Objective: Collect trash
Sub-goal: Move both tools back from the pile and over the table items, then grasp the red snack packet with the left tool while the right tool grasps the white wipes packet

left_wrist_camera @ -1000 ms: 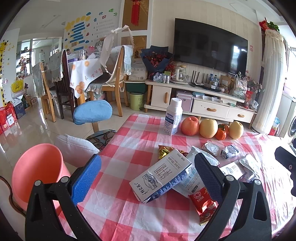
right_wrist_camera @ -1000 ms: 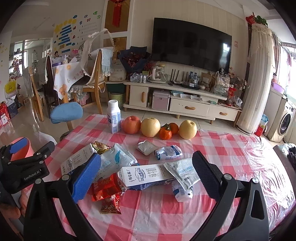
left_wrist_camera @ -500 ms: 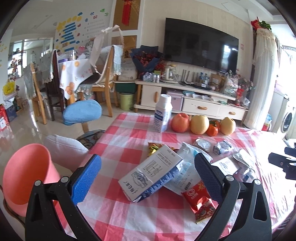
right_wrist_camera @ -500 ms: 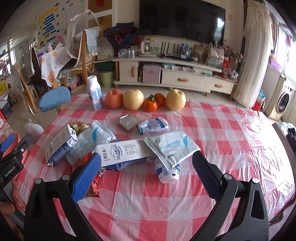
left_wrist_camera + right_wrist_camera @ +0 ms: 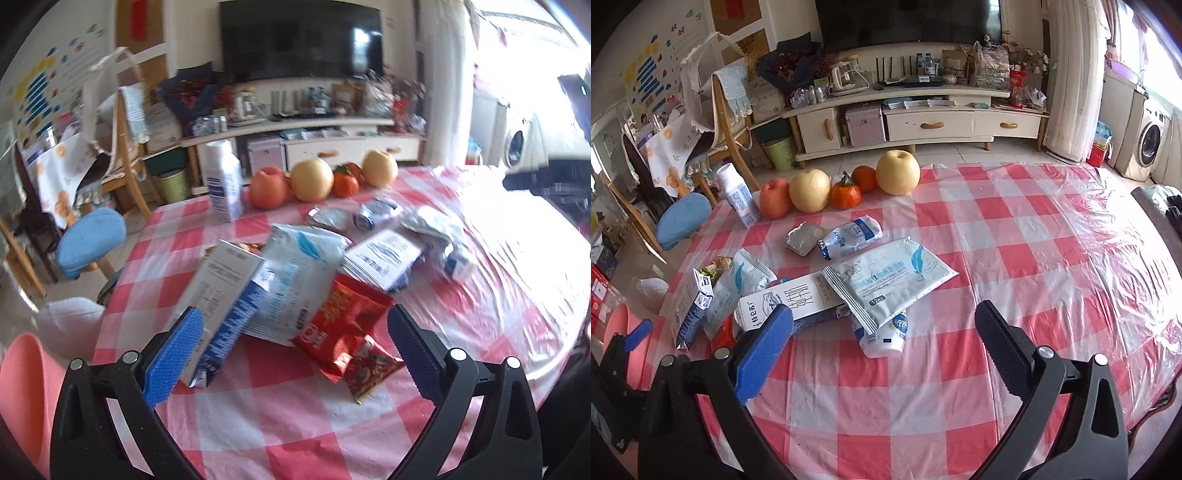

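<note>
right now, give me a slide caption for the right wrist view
Open right claw above a checked table strewn with milk cartons, wrappers and a row of fruit.

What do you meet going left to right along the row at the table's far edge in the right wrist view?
White bottle → red apple → yellow pear → front orange → rear orange → second yellow pear.

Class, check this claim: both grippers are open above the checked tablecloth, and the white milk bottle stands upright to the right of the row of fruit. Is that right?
Not quite. The white milk bottle stands upright to the left of the row of fruit, not the right; the right wrist view shows it clearly. The rest holds: the left gripper and right gripper are both open above the checked tablecloth.
</note>
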The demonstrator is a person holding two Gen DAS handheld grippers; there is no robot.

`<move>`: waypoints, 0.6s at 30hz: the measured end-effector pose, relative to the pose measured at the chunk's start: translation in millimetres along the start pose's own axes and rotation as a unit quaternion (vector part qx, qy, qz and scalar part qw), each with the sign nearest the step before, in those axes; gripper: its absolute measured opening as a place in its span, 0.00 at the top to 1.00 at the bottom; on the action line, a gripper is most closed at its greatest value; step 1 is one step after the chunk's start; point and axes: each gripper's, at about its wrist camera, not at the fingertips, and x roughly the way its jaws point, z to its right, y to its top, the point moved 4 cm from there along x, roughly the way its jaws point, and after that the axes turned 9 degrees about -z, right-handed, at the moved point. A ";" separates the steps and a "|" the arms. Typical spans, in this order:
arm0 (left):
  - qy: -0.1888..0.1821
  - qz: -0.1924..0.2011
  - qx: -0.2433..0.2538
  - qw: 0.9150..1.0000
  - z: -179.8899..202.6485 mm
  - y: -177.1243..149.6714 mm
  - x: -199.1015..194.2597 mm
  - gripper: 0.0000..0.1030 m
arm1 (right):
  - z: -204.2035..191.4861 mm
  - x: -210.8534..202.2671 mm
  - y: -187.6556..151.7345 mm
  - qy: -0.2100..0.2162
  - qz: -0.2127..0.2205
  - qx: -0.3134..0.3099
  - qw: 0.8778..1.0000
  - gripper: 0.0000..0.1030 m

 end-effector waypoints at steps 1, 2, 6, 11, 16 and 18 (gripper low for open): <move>0.001 -0.004 0.016 1.000 6.2 -0.8 4.4 0.04 | 0.1 3.2 0.4 0.006 0.001 -0.014 1.000 0.04; 0.002 -0.007 0.029 1.000 10.8 -1.6 8.5 0.04 | 0.9 9.1 0.4 -0.003 -0.004 -0.030 1.000 0.04; 0.001 -0.020 0.053 0.998 21.3 -2.3 21.8 0.05 | 19.9 29.5 3.3 0.007 -0.033 -0.008 0.999 0.04; 0.004 -0.024 0.066 0.997 25.8 0.0 33.5 0.07 | 49.8 44.0 11.2 0.059 -0.053 0.076 0.994 0.04; 0.004 -0.038 0.058 0.998 23.9 -0.1 45.1 0.22 | 58.0 64.1 11.3 0.102 -0.080 0.124 0.984 0.04; 0.005 -0.040 0.059 0.997 24.4 -0.9 47.6 0.22 | 60.3 75.2 10.8 0.124 -0.095 0.149 0.976 0.04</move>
